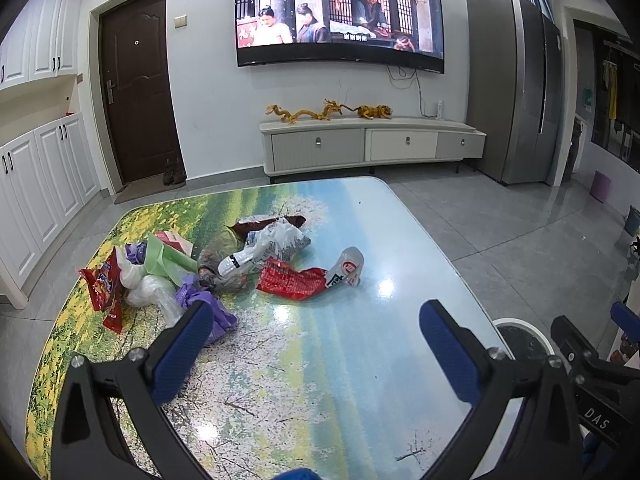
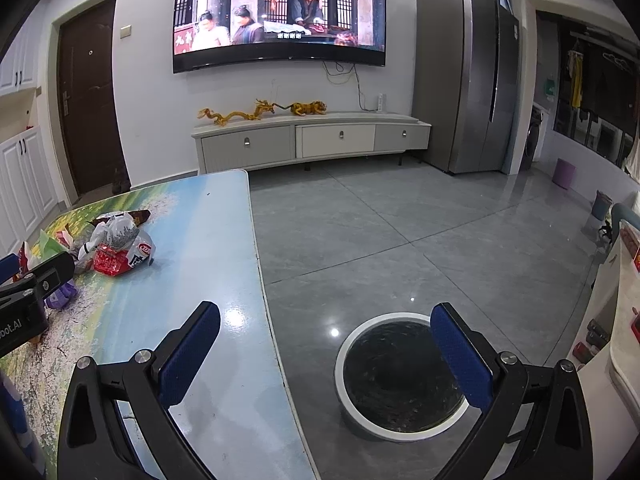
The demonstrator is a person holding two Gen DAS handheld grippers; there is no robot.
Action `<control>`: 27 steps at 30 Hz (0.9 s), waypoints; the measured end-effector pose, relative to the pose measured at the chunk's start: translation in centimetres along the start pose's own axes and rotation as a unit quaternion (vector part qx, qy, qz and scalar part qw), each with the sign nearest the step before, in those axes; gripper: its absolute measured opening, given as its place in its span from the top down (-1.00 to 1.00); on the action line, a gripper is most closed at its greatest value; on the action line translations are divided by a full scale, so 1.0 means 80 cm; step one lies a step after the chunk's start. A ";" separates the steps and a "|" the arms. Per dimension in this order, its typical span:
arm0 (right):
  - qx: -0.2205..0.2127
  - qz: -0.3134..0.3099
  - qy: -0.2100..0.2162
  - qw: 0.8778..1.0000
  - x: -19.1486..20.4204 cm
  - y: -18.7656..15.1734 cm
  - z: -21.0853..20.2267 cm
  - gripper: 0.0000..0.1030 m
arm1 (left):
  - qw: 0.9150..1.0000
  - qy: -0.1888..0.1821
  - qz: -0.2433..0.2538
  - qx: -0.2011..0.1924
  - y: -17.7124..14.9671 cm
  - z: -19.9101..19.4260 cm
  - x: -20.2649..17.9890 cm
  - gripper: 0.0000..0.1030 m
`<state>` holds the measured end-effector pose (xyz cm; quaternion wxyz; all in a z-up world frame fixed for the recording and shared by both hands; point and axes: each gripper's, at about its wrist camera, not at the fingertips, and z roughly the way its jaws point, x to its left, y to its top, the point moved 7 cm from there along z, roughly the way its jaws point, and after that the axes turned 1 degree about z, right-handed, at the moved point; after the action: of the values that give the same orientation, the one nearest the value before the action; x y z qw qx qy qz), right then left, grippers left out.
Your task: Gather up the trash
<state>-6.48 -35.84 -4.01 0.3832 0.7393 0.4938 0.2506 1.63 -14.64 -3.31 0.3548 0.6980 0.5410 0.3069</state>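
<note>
my left gripper (image 1: pixel 316 344) and right gripper (image 2: pixel 326 354) both spread, empty; bin (image 2: pixel 400 428) black-lined, contents unclear; wrappers (image 1: pixel 292 280) on table (image 1: pixel 360 360).

A television (image 1: pixel 340 16) hangs above a low cabinet (image 1: pixel 372 144).

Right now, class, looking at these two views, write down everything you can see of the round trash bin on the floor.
The trash bin is round, with a white rim and a black bag lining that looks crinkled. It stands upright and open on the grey tiled floor, just right of the table edge, apart from it. Nothing can be made out inside it. The right hand-held gripper hangs open above it, one blue pad overlapping its rim in view. The left wrist view shows only a slice of it.
</note>
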 end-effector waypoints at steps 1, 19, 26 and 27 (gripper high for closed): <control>-0.001 0.001 0.002 1.000 0.001 0.000 -0.001 -0.99 | 1.000 0.000 0.000 -0.004 0.001 -0.002 0.000 -1.00; -0.019 0.030 0.012 0.999 -0.006 0.006 -0.016 -0.99 | 0.998 -0.039 0.045 -0.017 0.001 -0.023 -0.021 -1.00; -0.013 0.022 0.025 0.999 0.006 0.009 -0.014 -0.99 | 0.998 -0.037 0.044 -0.020 0.000 -0.021 0.001 -1.00; -0.012 0.017 0.032 0.999 0.011 0.010 -0.012 -0.99 | 0.998 -0.032 0.042 -0.019 -0.001 -0.018 0.009 -1.00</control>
<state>-6.42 -34.88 -2.83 0.3717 0.7347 0.4900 0.2864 0.59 -13.72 -2.51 0.3721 0.7228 0.4935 0.3092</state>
